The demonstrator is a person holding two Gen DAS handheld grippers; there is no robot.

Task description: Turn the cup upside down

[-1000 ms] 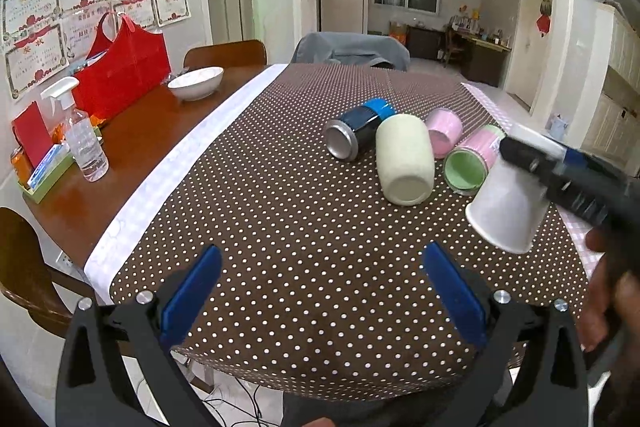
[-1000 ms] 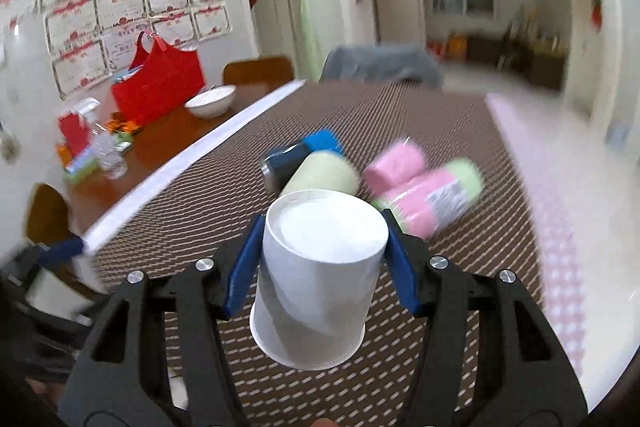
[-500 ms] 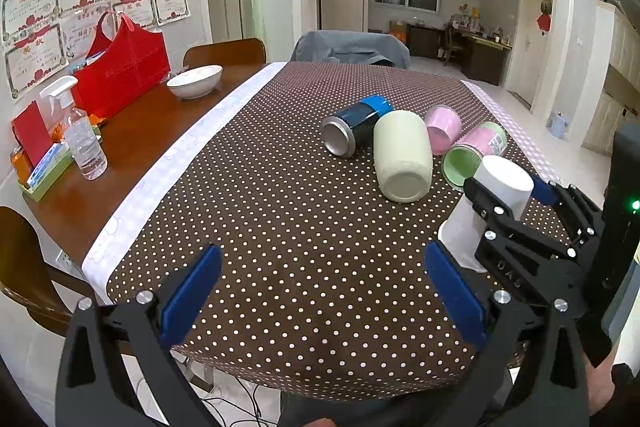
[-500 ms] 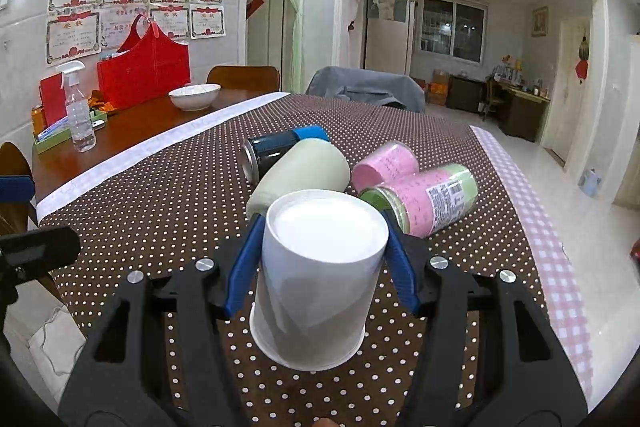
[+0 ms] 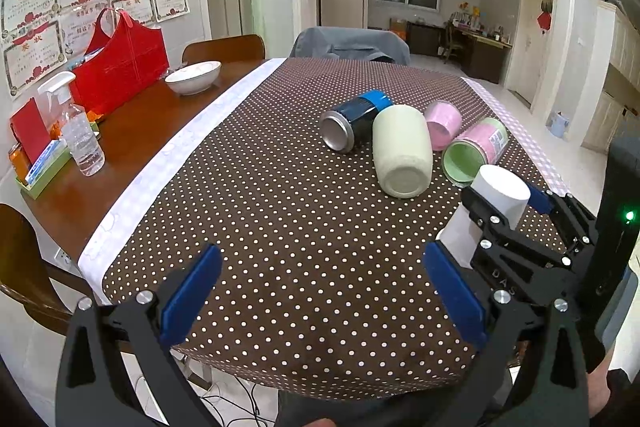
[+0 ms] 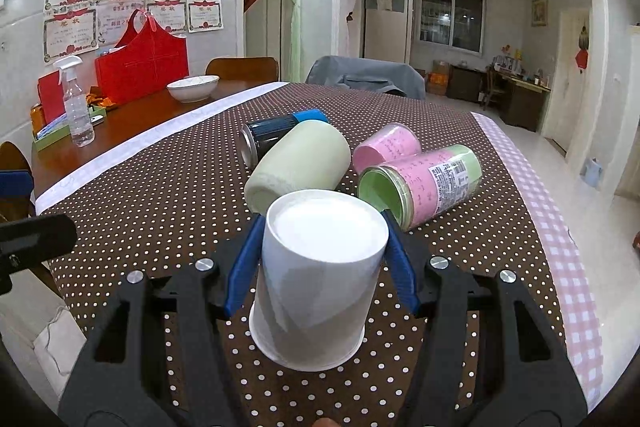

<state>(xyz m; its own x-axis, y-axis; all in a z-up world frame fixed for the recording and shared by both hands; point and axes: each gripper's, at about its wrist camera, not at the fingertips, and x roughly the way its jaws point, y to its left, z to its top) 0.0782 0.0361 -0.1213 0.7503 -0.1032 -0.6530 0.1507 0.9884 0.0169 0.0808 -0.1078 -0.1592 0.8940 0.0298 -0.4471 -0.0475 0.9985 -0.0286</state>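
A white paper cup (image 6: 316, 279) stands upside down, base up and rim at the brown polka-dot tablecloth (image 6: 160, 195). My right gripper (image 6: 320, 263) is shut on its sides with the blue pads. In the left wrist view the same cup (image 5: 486, 203) sits at the right, held by the right gripper (image 5: 516, 223). My left gripper (image 5: 320, 287) is open and empty, hovering over the near part of the cloth, left of the cup.
Four cups lie on their sides behind the white one: a dark blue can-like cup (image 5: 352, 121), a cream cup (image 5: 402, 155), a pink cup (image 5: 442, 123) and a pink-green cup (image 5: 474, 151). A white bowl (image 5: 193, 77), red bag (image 5: 120, 67) and spray bottle (image 5: 78, 131) stand at left.
The right gripper has turned the white cup base-up and lowered it toward the cloth, near the front right. The left gripper has stayed put.
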